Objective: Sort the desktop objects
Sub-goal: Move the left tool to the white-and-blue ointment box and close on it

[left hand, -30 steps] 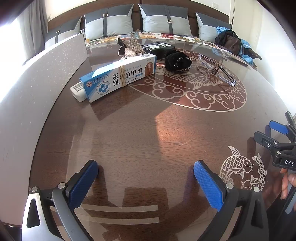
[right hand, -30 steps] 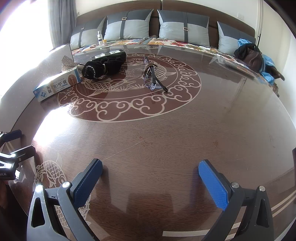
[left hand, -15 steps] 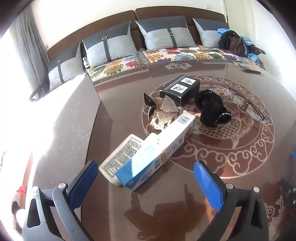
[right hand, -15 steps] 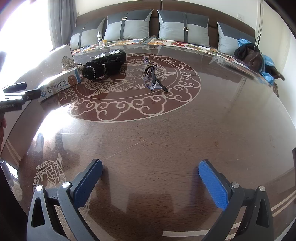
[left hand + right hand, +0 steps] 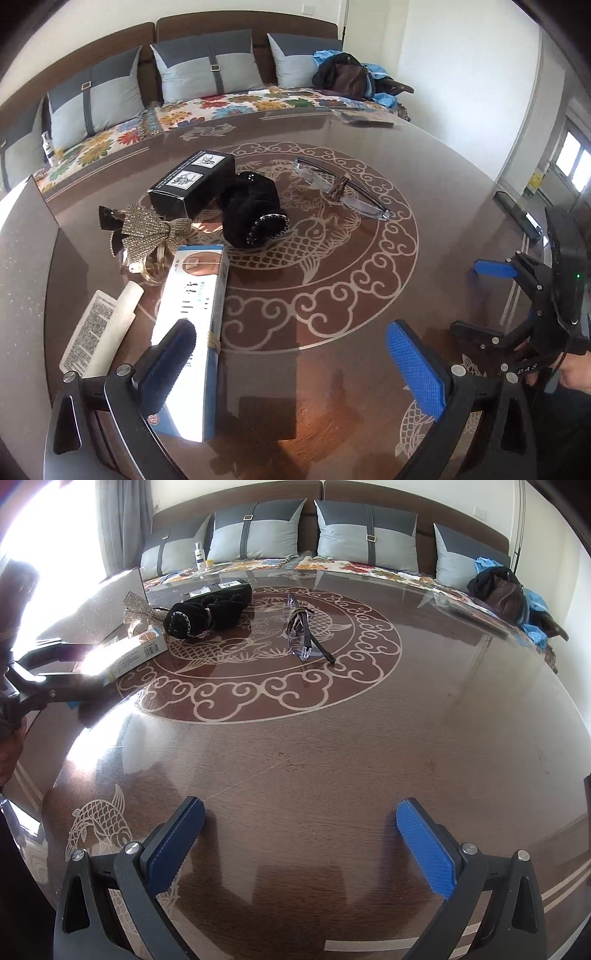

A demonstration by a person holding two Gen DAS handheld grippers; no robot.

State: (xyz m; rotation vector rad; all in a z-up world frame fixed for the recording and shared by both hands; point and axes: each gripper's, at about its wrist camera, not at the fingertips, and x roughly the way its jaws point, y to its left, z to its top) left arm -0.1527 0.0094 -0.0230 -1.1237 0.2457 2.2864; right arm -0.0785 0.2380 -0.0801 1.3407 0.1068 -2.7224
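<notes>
Glossy brown table (image 5: 332, 387) carries, from left, a white tube (image 5: 99, 332), a blue-and-white ointment box (image 5: 195, 317) under the spread, empty left gripper (image 5: 291, 365), a glitter bow (image 5: 147, 230), black box (image 5: 192, 182), black scrunchie (image 5: 255, 210), then glasses (image 5: 340, 188). Right gripper (image 5: 299, 845) gapes empty.

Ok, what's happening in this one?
A person holds two grippers over a round table. The left gripper is open, its left finger over the end of a blue-and-white box; nothing is gripped yet. The right gripper is open over bare wood. A tube, bow, black pouch and glasses lie untouched.
</notes>
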